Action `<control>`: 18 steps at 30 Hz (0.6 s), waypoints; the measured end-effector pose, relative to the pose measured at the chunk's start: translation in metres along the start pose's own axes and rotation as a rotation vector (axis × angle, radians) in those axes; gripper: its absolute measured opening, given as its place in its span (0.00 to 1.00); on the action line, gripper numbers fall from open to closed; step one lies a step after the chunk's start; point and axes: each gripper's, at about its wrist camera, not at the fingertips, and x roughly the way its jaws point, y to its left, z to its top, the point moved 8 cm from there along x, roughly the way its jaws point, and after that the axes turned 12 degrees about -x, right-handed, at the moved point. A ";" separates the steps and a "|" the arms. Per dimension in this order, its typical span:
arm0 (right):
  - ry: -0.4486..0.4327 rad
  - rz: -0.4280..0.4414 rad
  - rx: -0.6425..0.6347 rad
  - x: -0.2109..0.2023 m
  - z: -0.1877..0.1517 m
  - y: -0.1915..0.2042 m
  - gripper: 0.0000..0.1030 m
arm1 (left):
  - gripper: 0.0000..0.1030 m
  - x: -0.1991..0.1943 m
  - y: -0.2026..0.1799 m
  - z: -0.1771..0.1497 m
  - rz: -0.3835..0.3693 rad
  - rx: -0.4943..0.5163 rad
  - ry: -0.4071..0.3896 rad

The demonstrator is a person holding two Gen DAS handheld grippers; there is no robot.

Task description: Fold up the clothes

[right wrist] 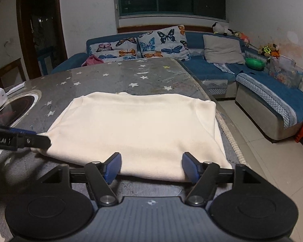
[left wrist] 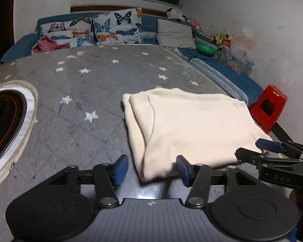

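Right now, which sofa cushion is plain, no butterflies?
The grey cushion, rightmost of the three on the blue sofa; the other two cushions carry butterfly prints.

garment: cream knit cloth garment (right wrist: 139,129)
state: folded into a rough rectangle, layered edges
place: flat on grey star-patterned tabletop (right wrist: 115,76), near its edge

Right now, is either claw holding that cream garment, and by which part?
Nothing is held. Both the left claw and the right claw stand open at the near edge of the folded cream garment, pads not pressing it.
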 end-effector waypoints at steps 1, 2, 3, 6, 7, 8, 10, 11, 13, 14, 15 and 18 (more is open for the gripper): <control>0.000 -0.002 0.001 -0.001 0.000 0.001 0.73 | 0.60 -0.002 0.000 -0.001 -0.002 -0.005 0.002; 0.002 -0.005 0.000 -0.002 -0.001 0.001 0.73 | 0.64 -0.004 0.001 -0.003 -0.003 -0.010 0.003; 0.004 -0.006 -0.002 -0.002 -0.001 0.002 0.74 | 0.68 -0.005 0.001 -0.004 -0.003 -0.012 0.003; 0.009 -0.011 -0.003 -0.004 -0.002 0.004 0.78 | 0.74 -0.009 -0.001 -0.008 0.007 -0.004 0.001; 0.010 -0.012 -0.003 -0.005 -0.003 0.005 0.81 | 0.75 -0.010 -0.002 -0.008 0.007 -0.002 0.001; 0.012 -0.015 0.000 -0.005 -0.003 0.005 0.83 | 0.78 -0.011 -0.002 -0.009 0.008 -0.001 0.000; 0.014 -0.017 0.005 -0.006 -0.002 0.007 0.84 | 0.81 -0.012 -0.002 -0.011 0.012 0.000 0.000; 0.015 -0.018 0.009 -0.007 -0.002 0.007 0.86 | 0.82 -0.013 -0.001 -0.011 0.015 -0.001 -0.001; 0.019 -0.019 0.017 -0.007 -0.003 0.008 0.88 | 0.84 -0.014 -0.001 -0.013 0.019 -0.002 -0.002; 0.021 -0.020 0.020 -0.007 -0.003 0.008 0.89 | 0.86 -0.015 -0.001 -0.013 0.021 -0.003 -0.003; 0.022 -0.021 0.023 -0.008 -0.004 0.008 0.90 | 0.88 -0.016 0.000 -0.014 0.023 -0.003 -0.005; 0.026 -0.027 0.031 -0.009 -0.005 0.008 0.93 | 0.91 -0.018 -0.001 -0.016 0.029 0.002 -0.007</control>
